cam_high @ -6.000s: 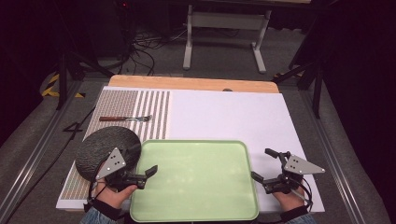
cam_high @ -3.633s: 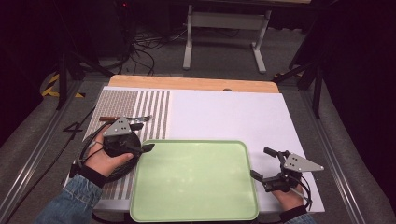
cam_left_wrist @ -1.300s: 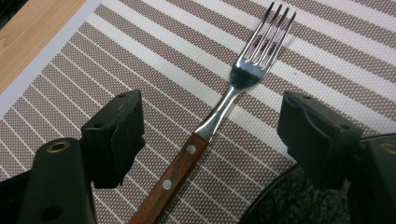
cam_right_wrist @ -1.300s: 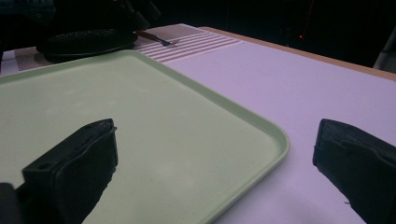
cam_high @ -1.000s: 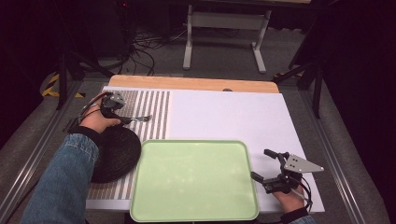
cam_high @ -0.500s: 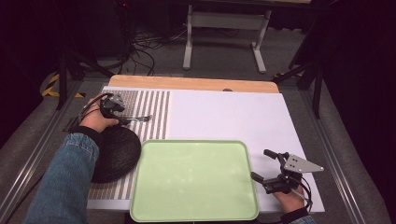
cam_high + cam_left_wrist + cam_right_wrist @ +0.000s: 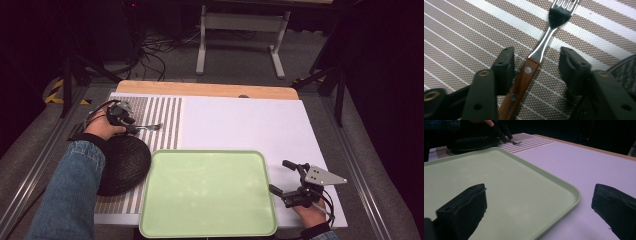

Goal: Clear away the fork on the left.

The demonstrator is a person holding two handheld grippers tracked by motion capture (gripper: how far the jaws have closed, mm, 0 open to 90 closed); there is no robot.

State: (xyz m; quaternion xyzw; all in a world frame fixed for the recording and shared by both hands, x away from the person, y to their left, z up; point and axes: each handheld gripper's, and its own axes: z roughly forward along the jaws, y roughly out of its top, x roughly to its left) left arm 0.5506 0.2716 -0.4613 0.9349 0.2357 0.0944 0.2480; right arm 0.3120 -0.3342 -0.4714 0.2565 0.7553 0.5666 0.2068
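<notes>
Left tool [image 7: 536,67] closing astride fork [image 7: 529,72]; contact seemingly unmade, handle cropped.

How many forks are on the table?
1. The fork lies on the striped mat at the table's far left, its wooden handle between the open jaws of the left gripper, beyond the black plate. None seem hidden.

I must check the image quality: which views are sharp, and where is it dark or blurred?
High view: table evenly lit, surroundings dark, soft detail. Left gripper view: fork and striped mat sharp, tines cut off at top edge. Right gripper view: green tray clear, near jaws dark and blurred, background black.
</notes>
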